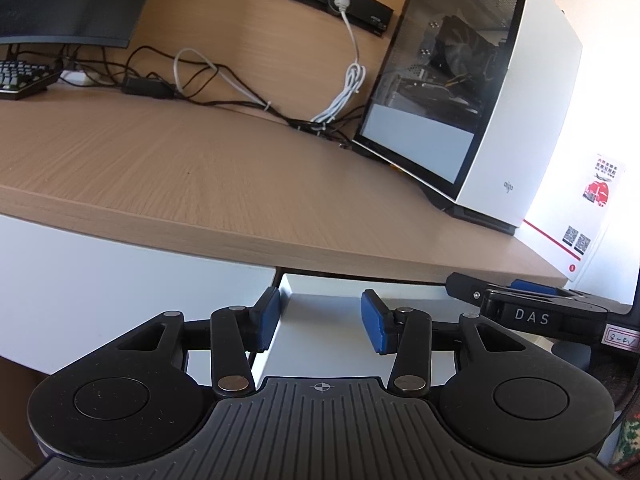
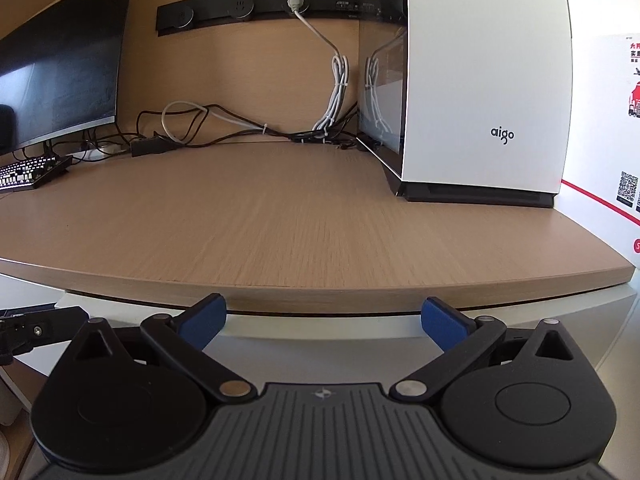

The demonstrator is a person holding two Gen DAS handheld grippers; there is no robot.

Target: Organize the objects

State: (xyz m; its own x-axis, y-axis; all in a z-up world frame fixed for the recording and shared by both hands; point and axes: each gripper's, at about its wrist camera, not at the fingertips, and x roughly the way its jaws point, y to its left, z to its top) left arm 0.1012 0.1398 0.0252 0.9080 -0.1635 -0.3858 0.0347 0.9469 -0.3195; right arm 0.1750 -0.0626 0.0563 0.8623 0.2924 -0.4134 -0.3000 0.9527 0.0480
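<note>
In the left wrist view my left gripper (image 1: 320, 312) stands partly open just below the wooden desk's front edge (image 1: 240, 248). Its blue pads (image 1: 267, 320) sit on either side of the corner of a white cabinet (image 1: 320, 344) under the desk, and nothing is pinched. My right gripper (image 2: 323, 320) is wide open and empty, level with the desk edge (image 2: 320, 300), with the white cabinet front (image 2: 320, 344) behind it. Each gripper shows at the edge of the other's view: the right gripper (image 1: 532, 314), and the left gripper (image 2: 24, 332). No loose small object lies on the desk near the grippers.
A white PC case (image 2: 480, 80) stands at the desk's right, with a white printed box (image 2: 600, 128) beside it. A dark monitor (image 2: 60, 72) and keyboard (image 2: 28, 172) are at the left. Tangled cables (image 2: 240, 128) run along the back wall under a black socket strip (image 2: 240, 10).
</note>
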